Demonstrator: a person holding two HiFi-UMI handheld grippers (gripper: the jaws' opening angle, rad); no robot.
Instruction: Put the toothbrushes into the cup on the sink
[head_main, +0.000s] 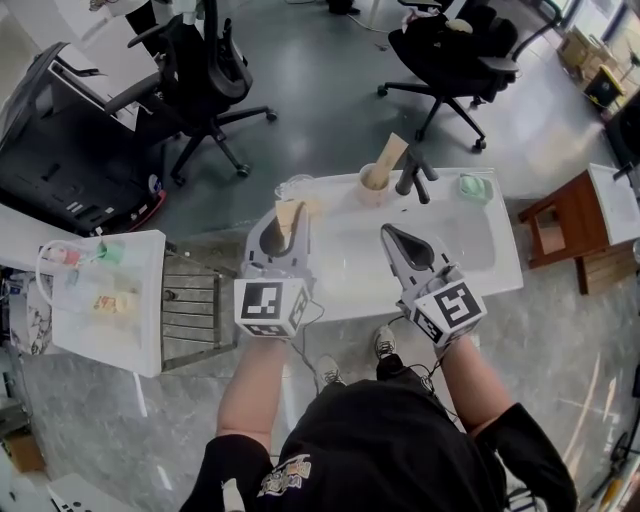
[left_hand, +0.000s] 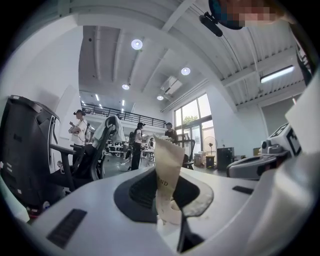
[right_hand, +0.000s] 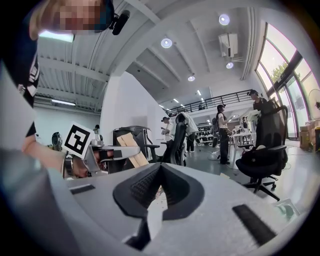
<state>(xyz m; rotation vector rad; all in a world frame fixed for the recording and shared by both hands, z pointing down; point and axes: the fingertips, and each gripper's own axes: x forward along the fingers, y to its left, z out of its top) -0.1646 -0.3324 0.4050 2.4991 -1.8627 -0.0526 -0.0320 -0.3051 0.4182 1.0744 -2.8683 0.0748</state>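
My left gripper (head_main: 285, 228) is shut on a tan paper-boxed toothbrush (head_main: 290, 215), which stands up between the jaws over the left end of the white sink (head_main: 470, 262). In the left gripper view the toothbrush pack (left_hand: 167, 167) rises from the left gripper (left_hand: 167, 192). A beige cup (head_main: 373, 188) at the sink's back edge holds another boxed toothbrush (head_main: 389, 157). My right gripper (head_main: 392, 236) hovers over the basin, shut with nothing in it; its jaws (right_hand: 161, 172) meet. The right gripper view shows the left gripper's boxed toothbrush (right_hand: 131, 151) at the left.
A dark faucet (head_main: 416, 176) and a green soap (head_main: 473, 187) sit at the sink's back. A clear glass (head_main: 296, 186) stands at the back left corner. A white side table (head_main: 140, 330) with small items is left, a wooden stool (head_main: 560, 225) right, office chairs (head_main: 205, 85) behind.
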